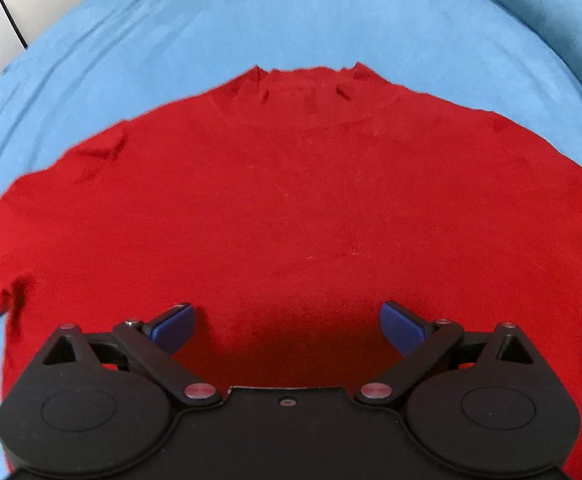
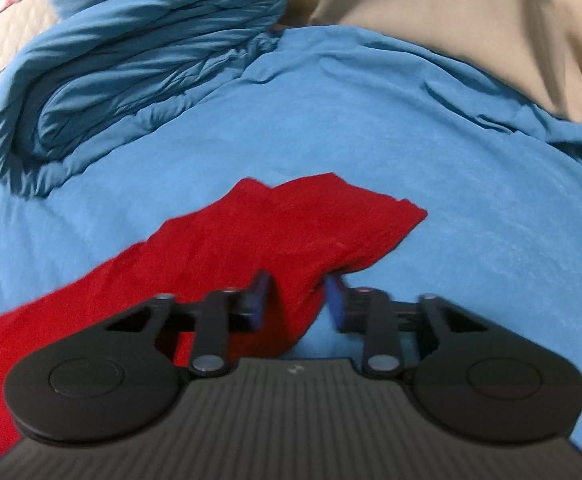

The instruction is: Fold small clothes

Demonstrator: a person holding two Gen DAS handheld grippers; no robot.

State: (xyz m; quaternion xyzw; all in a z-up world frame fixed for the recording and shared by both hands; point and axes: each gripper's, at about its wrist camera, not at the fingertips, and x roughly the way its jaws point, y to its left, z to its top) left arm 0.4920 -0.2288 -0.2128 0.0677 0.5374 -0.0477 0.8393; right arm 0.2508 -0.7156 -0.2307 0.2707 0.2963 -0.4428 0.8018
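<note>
Left wrist view looks down on a red sweater [image 1: 291,208] spread flat on the blue sheet [image 1: 171,32], collar away from the camera; the left gripper [image 1: 287,326] hangs over its lower part, jaws wide apart. Across the bed, the right gripper [image 2: 297,300] has pinched a sleeve [image 2: 291,240] fold between its pads.

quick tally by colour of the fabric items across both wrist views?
Red: 1, sweater
Blue: 2, bedsheet and rolled blanket
Tan: 1, cloth
Total: 4
</note>
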